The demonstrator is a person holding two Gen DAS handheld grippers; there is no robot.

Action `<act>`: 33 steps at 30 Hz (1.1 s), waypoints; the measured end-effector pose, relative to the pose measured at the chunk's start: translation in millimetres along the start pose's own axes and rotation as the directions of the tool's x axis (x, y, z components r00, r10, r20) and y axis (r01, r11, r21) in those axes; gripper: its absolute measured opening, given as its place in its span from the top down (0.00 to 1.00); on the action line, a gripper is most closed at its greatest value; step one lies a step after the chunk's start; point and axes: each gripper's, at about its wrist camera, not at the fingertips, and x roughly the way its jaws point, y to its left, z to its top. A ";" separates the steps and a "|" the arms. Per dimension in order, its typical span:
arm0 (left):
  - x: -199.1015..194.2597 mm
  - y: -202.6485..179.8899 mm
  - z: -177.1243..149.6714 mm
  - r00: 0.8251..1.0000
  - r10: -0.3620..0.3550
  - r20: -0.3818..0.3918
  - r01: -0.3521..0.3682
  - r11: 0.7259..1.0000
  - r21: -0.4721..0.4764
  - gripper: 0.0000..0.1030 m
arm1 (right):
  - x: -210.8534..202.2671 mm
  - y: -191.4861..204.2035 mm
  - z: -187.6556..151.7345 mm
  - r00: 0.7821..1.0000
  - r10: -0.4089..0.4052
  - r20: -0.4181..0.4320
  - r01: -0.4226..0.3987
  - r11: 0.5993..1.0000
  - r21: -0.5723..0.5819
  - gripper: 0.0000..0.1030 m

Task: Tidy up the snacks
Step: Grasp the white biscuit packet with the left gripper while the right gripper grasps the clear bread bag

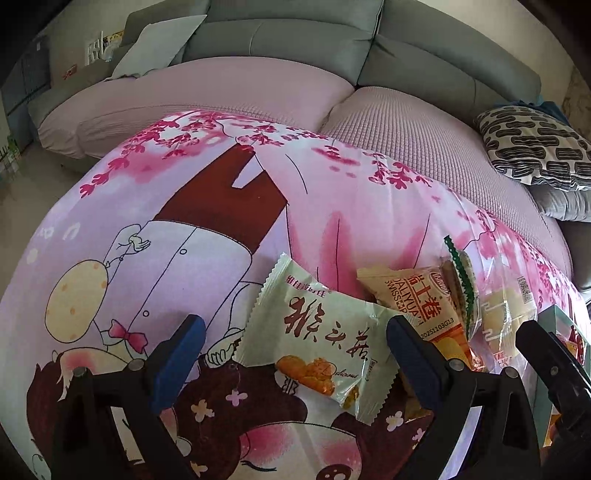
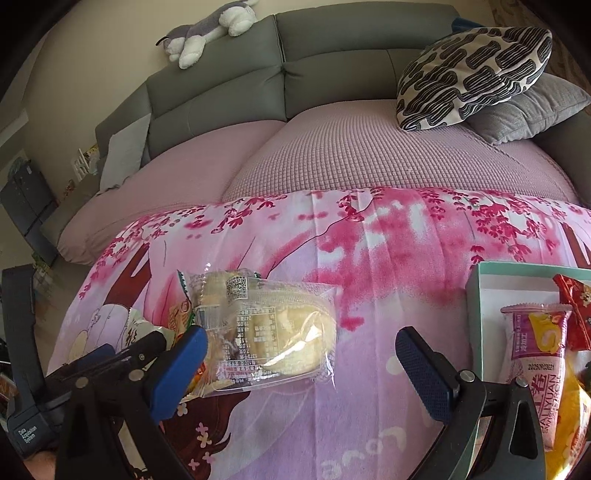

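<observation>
snacks are spread over a pink cartoon cloth (image 1: 155, 206) on the table in front of a grey sofa (image 2: 332, 74). my left gripper (image 1: 295, 350) is spread wide and holding nothing, with a pale green snack packet (image 1: 314, 332) lying between its blue pads (image 1: 177, 362). from this angle i can't tell if either pad actually touches the wrapper. just past it sits an orange and cream roll packet (image 1: 417, 295), and a clear wrapper with a green zigzag edge (image 1: 461, 280) leans against that one.

my right gripper (image 2: 301, 373) is released too, nothing in it. a clear bag of pale yellow pastry (image 2: 273, 332) lies flat on the cloth, its left end right by my left-hand pad (image 2: 177, 369), the rest reaching into the gap. the other pad (image 2: 424, 376) is well apart from it.

off to the right stands a light green box (image 2: 476, 295) with stuff already inside: a pink and yellow roll packet (image 2: 539, 354) and a red wrapper (image 2: 576, 306) behind it.

on the sofa there's a black and white patterned cushion (image 2: 472, 74) stacked on a grey one (image 2: 528, 110), and a plush toy (image 2: 210, 33) lies along the backrest.
</observation>
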 end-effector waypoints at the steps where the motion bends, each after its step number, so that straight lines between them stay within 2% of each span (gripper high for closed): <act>1: 0.7 1.1 0.1 1.000 0.001 0.000 -0.001 1.000 -0.003 0.04 | 2.0 0.7 0.2 1.000 0.000 -0.002 0.000 1.000 -0.003 0.00; 7: 1.3 11.9 -2.8 1.000 0.006 -0.017 -0.006 1.000 0.010 0.04 | 10.4 -1.0 -3.2 1.000 0.005 -0.022 -0.005 1.000 0.003 0.00; 15: -8.4 32.0 -4.3 0.995 0.098 -0.030 -0.098 0.995 0.026 0.04 | 10.7 -2.4 -2.7 1.000 0.012 -0.026 -0.012 1.000 0.001 0.00; 20: -16.5 49.8 1.7 0.999 0.044 -0.002 -0.044 0.994 -0.099 0.04 | 11.9 -2.9 -1.2 0.999 0.015 -0.029 -0.015 1.000 0.006 0.00; 25: -7.1 48.8 7.3 0.997 0.080 0.005 -0.078 0.980 -0.184 0.04 | 13.3 -2.3 5.3 1.000 0.006 -0.019 -0.006 1.000 0.002 0.00; 30: 1.1 37.8 8.8 0.986 0.169 -0.008 -0.168 0.976 -0.138 0.04 | 20.0 -1.2 11.2 1.000 0.012 -0.023 -0.012 1.000 -0.004 0.00; 33: 0.9 34.2 4.7 0.985 0.172 -0.012 -0.172 0.980 -0.102 0.04 | 22.3 -1.8 10.6 0.999 0.020 -0.035 -0.020 1.000 -0.004 0.00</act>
